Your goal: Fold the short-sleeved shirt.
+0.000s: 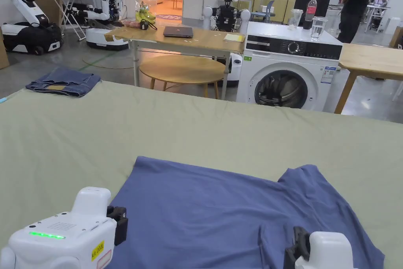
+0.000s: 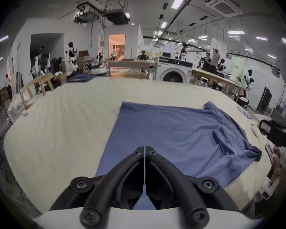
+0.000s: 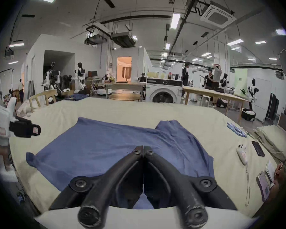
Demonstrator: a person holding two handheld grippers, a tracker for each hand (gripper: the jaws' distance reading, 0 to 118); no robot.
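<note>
A blue short-sleeved shirt lies spread on the pale cloth-covered table, with one sleeve pointing to the far side and creases near its right end. My left gripper hovers at the shirt's near left corner. In the left gripper view its jaws are shut over the shirt with no cloth between them. My right gripper is above the shirt's near right part. Its jaws are likewise shut with nothing held, above the shirt.
Folded jeans sit at the table's far left corner. A phone, a white remote and a stack of pale cloth lie on the table's right side. Beyond the far edge stands a washing machine.
</note>
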